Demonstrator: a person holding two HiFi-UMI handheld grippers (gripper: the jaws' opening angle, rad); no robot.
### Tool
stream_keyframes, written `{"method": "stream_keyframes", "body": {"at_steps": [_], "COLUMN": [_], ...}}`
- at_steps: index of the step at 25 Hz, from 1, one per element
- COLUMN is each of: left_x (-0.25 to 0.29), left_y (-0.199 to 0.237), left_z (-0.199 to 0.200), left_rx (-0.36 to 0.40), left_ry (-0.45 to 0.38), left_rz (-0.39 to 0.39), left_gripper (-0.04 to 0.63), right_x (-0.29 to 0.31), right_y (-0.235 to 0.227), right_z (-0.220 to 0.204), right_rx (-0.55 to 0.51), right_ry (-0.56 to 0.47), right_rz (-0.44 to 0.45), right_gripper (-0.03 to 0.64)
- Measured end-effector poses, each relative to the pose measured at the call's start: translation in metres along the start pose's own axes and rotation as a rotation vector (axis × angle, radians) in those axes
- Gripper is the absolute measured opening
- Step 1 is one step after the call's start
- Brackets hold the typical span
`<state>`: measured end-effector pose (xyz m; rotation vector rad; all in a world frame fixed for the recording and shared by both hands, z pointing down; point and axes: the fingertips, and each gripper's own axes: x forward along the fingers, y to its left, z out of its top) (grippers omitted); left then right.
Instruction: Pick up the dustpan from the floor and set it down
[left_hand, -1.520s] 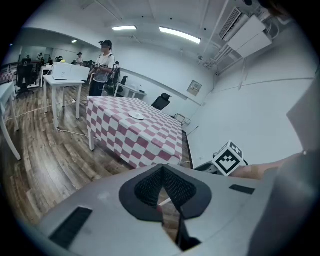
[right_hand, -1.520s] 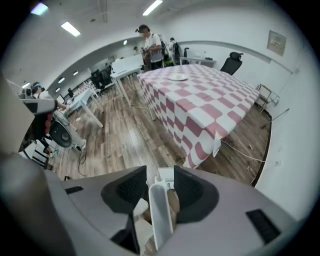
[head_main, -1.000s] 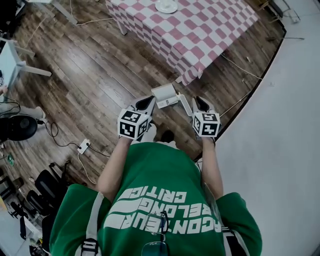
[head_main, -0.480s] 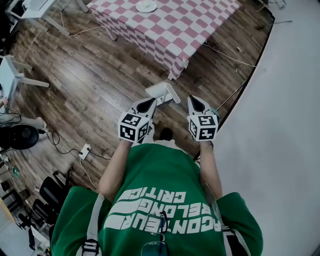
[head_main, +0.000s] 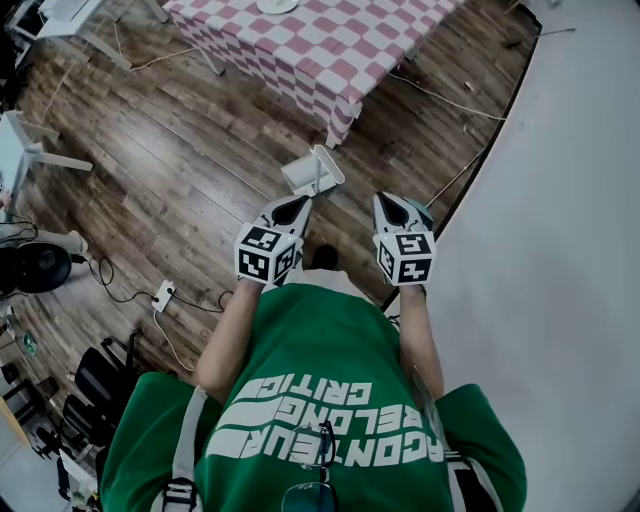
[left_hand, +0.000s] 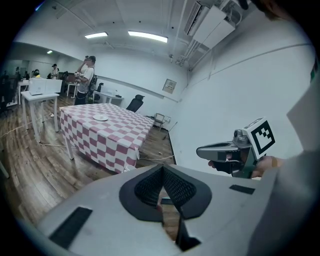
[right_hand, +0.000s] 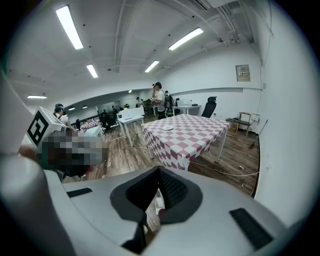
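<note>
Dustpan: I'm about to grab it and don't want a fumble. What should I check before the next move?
1. dustpan in sight, on the floor ahead of both grippers: ok.
2. left gripper empty: ok, jaws together on nothing.
3. right gripper empty: ok, jaws together on nothing.
4. Jaws open for a grasp: not ok, both are shut.
5. Dustpan clear of the checkered table: ok, it sits apart from the table's corner.
6. Anything inside the dustpan that could spill: cannot tell.

Two tools (head_main: 298, 205) (head_main: 388, 202), one dustpan (head_main: 306, 176), one table (head_main: 340, 60), one plate (left_hand: 100, 118).
</note>
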<state>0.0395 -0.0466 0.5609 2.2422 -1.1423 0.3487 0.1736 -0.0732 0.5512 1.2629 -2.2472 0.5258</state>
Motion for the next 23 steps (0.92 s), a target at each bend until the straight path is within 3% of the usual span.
{"method": "stream_keyframes", "body": {"at_steps": [23], "left_x": [0.000], "left_y": [-0.025], "left_z": [-0.032], "left_rx": [-0.016], "left_ry": [0.014], "left_rz": [0.034], "left_gripper": [-0.006], "right_x": [-0.019], "right_y": [-0.014], "right_z": [-0.042], "right_rx": [0.001], "right_ry": [0.029], "right_rz": [0.009], "right_gripper": [0.008]}}
